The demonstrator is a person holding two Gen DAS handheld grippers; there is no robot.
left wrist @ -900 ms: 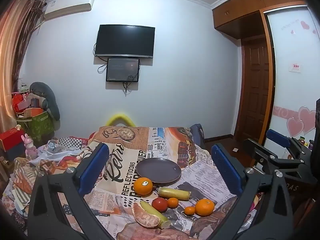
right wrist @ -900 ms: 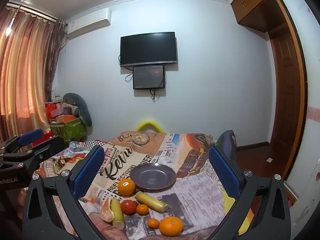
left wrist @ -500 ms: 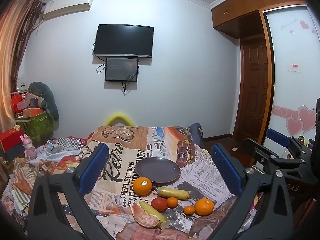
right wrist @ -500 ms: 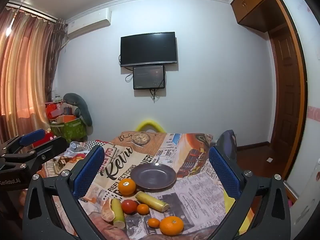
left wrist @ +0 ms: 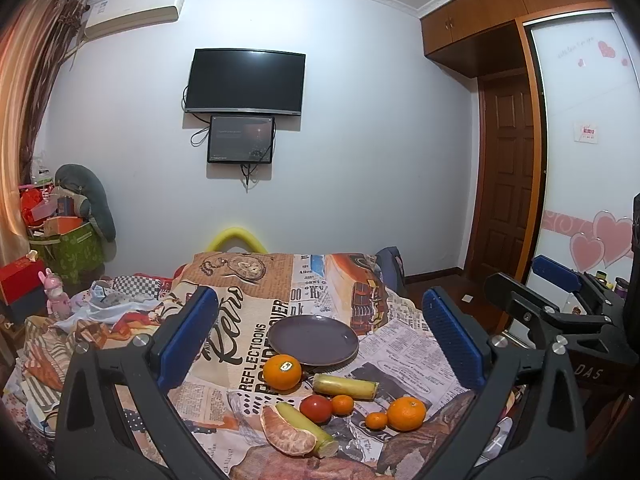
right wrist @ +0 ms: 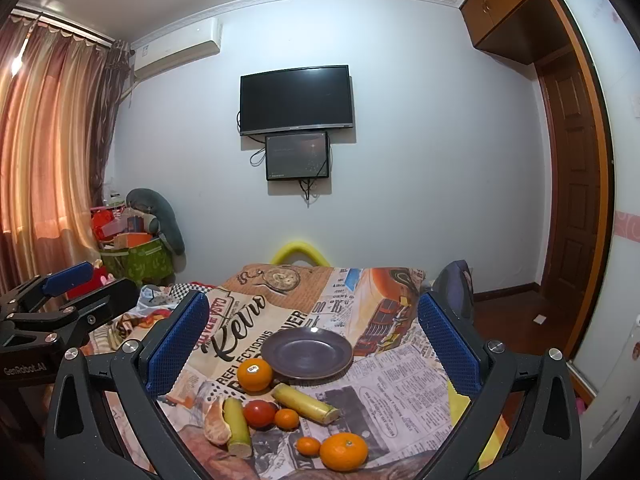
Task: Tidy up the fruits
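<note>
An empty dark plate point(left wrist: 313, 340) point(right wrist: 307, 353) sits mid-table on a newspaper-print cloth. In front of it lie a stickered orange point(left wrist: 282, 372) point(right wrist: 255, 374), two yellow-green stalks point(left wrist: 345, 386) point(right wrist: 237, 426), a red tomato point(left wrist: 316, 409) point(right wrist: 260, 413), small tangerines point(left wrist: 343, 404) point(right wrist: 308, 445), a larger orange point(left wrist: 406, 413) point(right wrist: 343, 451) and a peeled citrus half point(left wrist: 286, 432) point(right wrist: 216, 426). My left gripper point(left wrist: 320, 332) and right gripper point(right wrist: 313, 340) are both open and empty, held above the near edge of the table.
The table's cloth point(left wrist: 244, 308) hangs over the edges. A pile of clothes and boxes point(left wrist: 64, 240) stands at the left. A dark chair back point(right wrist: 456, 284) is at the table's right; a door point(left wrist: 508, 176) lies beyond. Each gripper shows in the other's view point(left wrist: 560, 312) point(right wrist: 60, 308).
Almost nothing has changed; both grippers stay open and nearly still, with only a slight drift of the views.
</note>
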